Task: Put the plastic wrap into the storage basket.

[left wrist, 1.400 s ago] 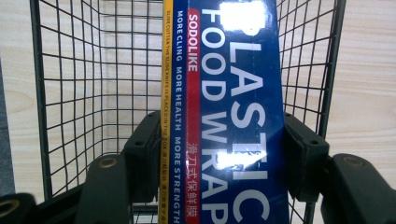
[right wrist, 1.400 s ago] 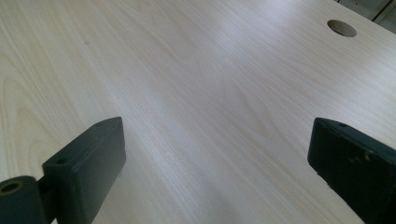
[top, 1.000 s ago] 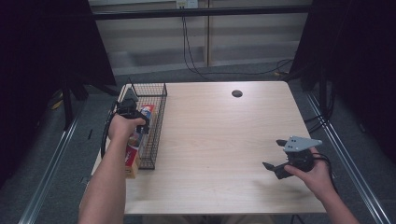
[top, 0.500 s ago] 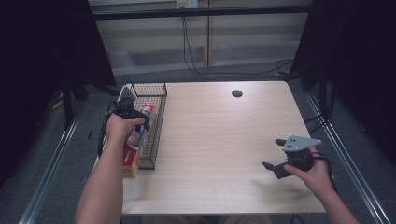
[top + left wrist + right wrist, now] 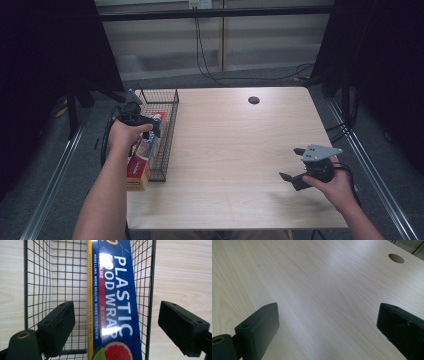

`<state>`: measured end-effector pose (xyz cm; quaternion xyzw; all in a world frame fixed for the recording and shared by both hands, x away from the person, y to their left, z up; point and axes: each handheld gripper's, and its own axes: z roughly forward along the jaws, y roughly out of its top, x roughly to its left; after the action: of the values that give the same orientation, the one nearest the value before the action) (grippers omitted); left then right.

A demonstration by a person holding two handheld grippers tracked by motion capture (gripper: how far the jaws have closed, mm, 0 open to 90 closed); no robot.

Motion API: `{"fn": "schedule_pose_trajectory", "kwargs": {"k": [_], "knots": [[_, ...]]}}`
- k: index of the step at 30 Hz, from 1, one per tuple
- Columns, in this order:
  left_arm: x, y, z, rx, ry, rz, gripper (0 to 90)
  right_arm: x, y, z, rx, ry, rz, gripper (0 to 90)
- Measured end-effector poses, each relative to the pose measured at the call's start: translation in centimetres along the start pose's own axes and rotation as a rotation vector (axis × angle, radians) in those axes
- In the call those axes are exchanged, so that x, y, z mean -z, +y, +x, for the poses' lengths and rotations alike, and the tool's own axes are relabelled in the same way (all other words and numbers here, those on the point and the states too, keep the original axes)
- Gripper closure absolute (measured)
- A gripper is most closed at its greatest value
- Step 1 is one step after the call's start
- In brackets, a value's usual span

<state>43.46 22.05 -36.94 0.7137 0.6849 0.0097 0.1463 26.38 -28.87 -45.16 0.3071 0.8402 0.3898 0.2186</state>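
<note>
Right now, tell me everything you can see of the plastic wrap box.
The box is long, narrow cardboard, dark blue with white "PLASTIC FOOD WRAP" lettering, a yellow edge strip and a grapefruit picture at one end. It lies lengthwise in the wire basket along one mesh side, its near end sticking out past the basket. The open left gripper hangs above it, fingers apart on either side, not touching.

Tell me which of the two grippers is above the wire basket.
The left gripper, open over the wire basket and its plastic wrap box; the right gripper hangs over bare table.
</note>
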Motion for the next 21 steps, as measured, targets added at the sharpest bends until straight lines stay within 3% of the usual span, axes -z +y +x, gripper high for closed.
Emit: {"fn": "schedule_pose_trajectory", "kwargs": {"k": [10, 21], "knots": [[2.1, -0.6, -0.8, -0.026, -0.059, -0.04, 13.5, 0.1, 0.2, 0.2, -0.002, 0.003, -0.009, 3.9], [3.2, -1.5, -3.2, -0.12, -0.117, -0.069, 13.4, 0.2, 0.3, 0.2, -0.003, 0.007, -0.013, 3.9]]}}
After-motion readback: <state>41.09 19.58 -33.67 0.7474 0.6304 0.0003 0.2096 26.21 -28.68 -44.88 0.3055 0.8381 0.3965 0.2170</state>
